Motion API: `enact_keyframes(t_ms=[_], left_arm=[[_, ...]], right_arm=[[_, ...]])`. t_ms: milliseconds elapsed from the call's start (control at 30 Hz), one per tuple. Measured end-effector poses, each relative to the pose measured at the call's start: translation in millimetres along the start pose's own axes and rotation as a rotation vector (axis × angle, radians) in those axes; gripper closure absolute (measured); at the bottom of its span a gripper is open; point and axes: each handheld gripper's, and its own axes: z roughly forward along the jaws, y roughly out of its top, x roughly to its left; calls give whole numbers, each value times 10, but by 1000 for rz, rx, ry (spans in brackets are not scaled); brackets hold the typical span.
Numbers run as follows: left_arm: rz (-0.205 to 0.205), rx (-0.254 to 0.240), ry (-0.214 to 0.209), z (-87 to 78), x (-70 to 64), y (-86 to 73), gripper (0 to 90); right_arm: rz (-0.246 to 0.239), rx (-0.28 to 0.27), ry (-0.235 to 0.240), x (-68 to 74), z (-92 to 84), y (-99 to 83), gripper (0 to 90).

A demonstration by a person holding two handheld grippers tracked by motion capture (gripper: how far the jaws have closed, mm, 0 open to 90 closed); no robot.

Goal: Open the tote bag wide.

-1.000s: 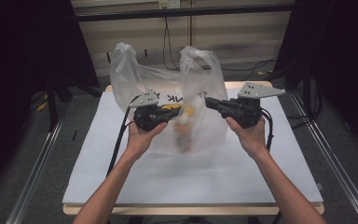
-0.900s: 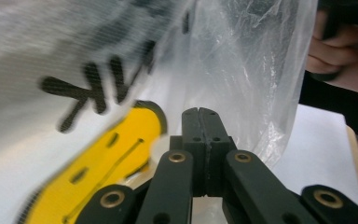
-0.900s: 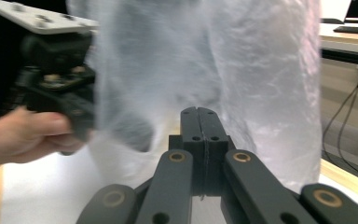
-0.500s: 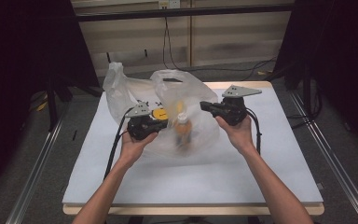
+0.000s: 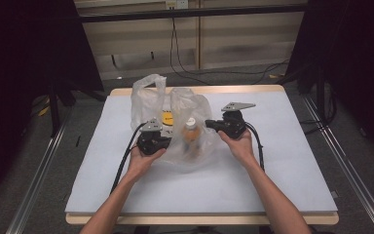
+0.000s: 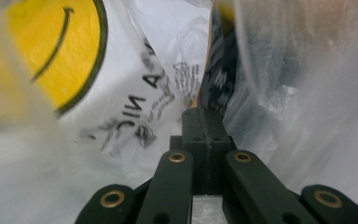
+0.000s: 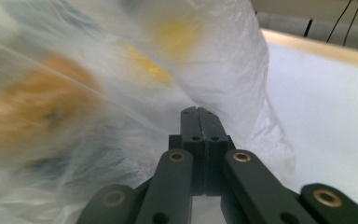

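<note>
White table under dim light holds a clear plastic bag with an orange bottle inside at its centre, the left gripper and right gripper each clenched on the film either side.

Bag lowered toward person; handles slumped.

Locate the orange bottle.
In the high view, the orange bottle stands inside the clear plastic bag at the table's middle, between the left tongs and right tongs.
</note>
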Motion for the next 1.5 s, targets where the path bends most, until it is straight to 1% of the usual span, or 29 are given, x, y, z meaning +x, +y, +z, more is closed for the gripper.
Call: enact_keyframes(t_ms=[100, 133, 200, 267, 300, 367, 400, 433, 500, 567, 600, 733, 800, 833, 867, 900, 933, 967, 1000, 1033, 1067, 1233, 1267, 1300, 1367, 1400, 1433, 1467, 1500], left_arm=[[-7, -2, -6, 26, 5, -23, 900], [-19, -7, -11, 36, 4, -30, 900], [-7, 16, -15, 59, 4, -48, 900], [-4, 31, -26, 103, -16, -73, 900], [7, 47, -24, 120, -23, -80, 900], [1, 60, -33, 162, -40, -95, 900], [5, 68, -16, 172, -47, -98, 900], [-5, 73, -24, 187, -38, -120, 900], [0, 90, -22, 187, -27, -132, 900], [2, 108, -22, 205, -12, -165, 900], [-6, 106, -23, 216, -16, -182, 900], [-21, 108, -27, 221, -3, -206, 900], [-37, 109, -29, 204, 1, -214, 900], [-32, 105, -31, 177, 9, -211, 900], [-30, 96, -27, 153, 4, -204, 900], [-25, 56, -25, 53, -24, -151, 900], [-25, 56, -25, 53, -24, -151, 900], [-14, 28, -25, -2, -49, -111, 900], [-15, 0, -30, -54, -75, -75, 900], [-16, -28, -31, -110, -98, -40, 900], [-18, -52, -38, -159, -125, -3, 900], [18, -158, -32, -419, -250, 206, 900], [16, -184, -36, -468, -263, 255, 900], [21, -213, -36, -517, -270, 309, 900], [13, -267, -41, -602, -302, 425, 900], [17, -292, -48, -639, -331, 486, 900], [26, -342, -68, -683, -427, 593, 900], [26, -342, -68, -683, -427, 593, 900], [43, -353, -94, -685, -485, 639, 900]], right_arm=[[4, 29, 3, 6, 75, -74, 900], [10, 34, 2, -1, 96, -104, 900], [29, 53, 8, -37, 142, -199, 900], [37, 59, 10, -46, 151, -228, 900], [37, 73, 12, -57, 165, -274, 900], [33, 92, 9, -56, 178, -308, 900], [31, 102, 7, -57, 184, -323, 900], [26, 118, -4, -55, 191, -338, 900], [26, 129, -7, -58, 198, -357, 900], [22, 168, -25, -71, 221, -402, 900], [9, 186, -30, -75, 236, -432, 900], [9, 193, -31, -83, 220, -455, 900], [34, 199, -35, -93, 214, -450, 900], [31, 206, -44, -89, 206, -444, 900], [28, 205, -49, -93, 193, -440, 900], [30, 174, -27, -101, 137, -422, 900], [30, 174, -27, -101, 137, -422, 900], [23, 154, -21, -97, 90, -395, 900], [20, 137, -20, -86, 35, -357, 900], [22, 90, -6, -65, -86, -271, 900], [22, 90, -6, -65, -86, -271, 900], [-9, 2, 6, 33, -422, -79, 900], [-27, -26, 8, 71, -546, 3, 900], [-27, -26, 8, 71, -546, 3, 900], [-36, -56, 8, 91, -644, 91, 900], [-35, -71, 8, 97, -682, 135, 900], [-35, -100, 13, 99, -743, 219, 900], [-35, -100, 13, 99, -743, 219, 900], [-32, -120, 20, 101, -772, 264, 900]])
